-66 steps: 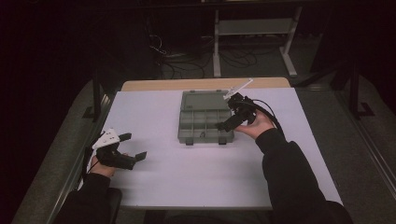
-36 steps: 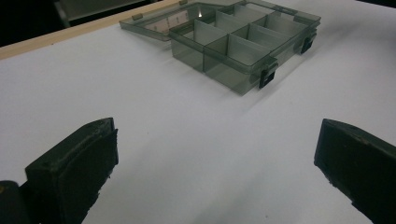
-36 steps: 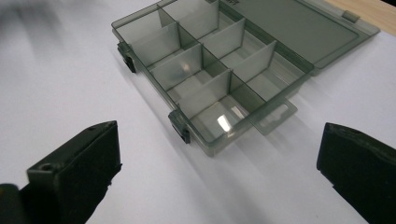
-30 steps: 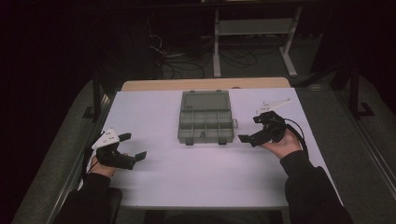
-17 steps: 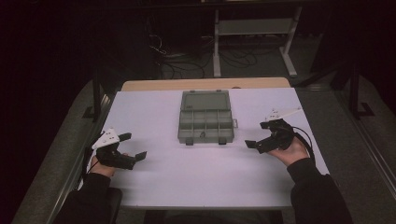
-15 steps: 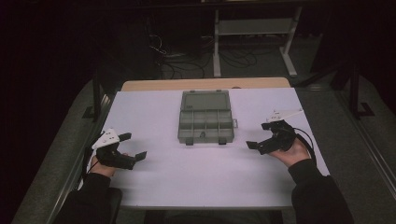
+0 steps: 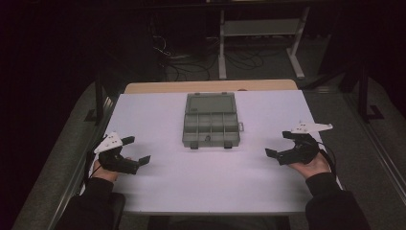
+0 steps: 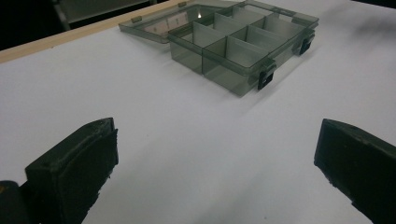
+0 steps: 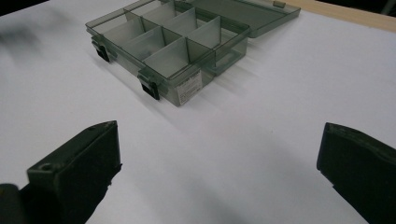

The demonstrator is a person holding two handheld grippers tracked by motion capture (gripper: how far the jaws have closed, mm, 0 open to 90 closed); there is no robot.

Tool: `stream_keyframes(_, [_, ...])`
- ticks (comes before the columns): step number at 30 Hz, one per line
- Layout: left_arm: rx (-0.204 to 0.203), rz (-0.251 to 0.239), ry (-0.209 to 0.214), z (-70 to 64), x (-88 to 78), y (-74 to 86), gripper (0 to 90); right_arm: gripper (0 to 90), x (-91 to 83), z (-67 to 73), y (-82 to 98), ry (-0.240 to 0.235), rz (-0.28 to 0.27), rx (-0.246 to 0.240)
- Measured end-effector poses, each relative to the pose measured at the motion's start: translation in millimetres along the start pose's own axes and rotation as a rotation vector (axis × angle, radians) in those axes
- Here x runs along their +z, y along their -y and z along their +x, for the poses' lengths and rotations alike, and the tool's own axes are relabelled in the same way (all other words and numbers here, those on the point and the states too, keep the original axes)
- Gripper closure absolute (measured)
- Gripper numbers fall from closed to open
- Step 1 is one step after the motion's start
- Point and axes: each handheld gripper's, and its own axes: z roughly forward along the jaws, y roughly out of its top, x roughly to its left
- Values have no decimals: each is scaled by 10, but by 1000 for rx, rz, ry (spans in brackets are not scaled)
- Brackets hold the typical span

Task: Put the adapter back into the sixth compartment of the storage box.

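Right now the organizer box sits at the middle of the white table, toward the twelve o'clock edge, its lid swung fully open and lying flat behind the divided tray. Both tools rest low on the table with jaws spread wide and nothing between them: the left gripper at about eight o'clock from the box, the right gripper at about four o'clock, each well apart from it. Judging by the thin, smoky see-through plastic, the box is probably light and stiff, smooth enough to slide when nudged, and its hinge and two dark latches look like the weak spots. A side wall of the tray, or the small tab at three o'clock, seems the safest place to pinch; the compartments look mostly empty, though one may hold something small.
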Motion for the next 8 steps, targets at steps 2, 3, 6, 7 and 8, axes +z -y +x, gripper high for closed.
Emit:
stream_keyframes(2, [0,0,0,0,0,0,0,0,-4,-6,16,0,-2,1])
stream_keyframes(3, [3,0,1,0,-1,-1,0,0,-8,-10,55,0,5,12])
stream_keyframes(6, [5,0,2,0,0,-1,0,0,-7,-10,78,-2,16,17])
stream_keyframes(7, [5,0,2,0,0,-1,0,0,-7,-10,78,-2,16,17])
stream_keyframes(8, [5,0,2,0,0,-1,0,0,-6,-9,81,-3,22,19])
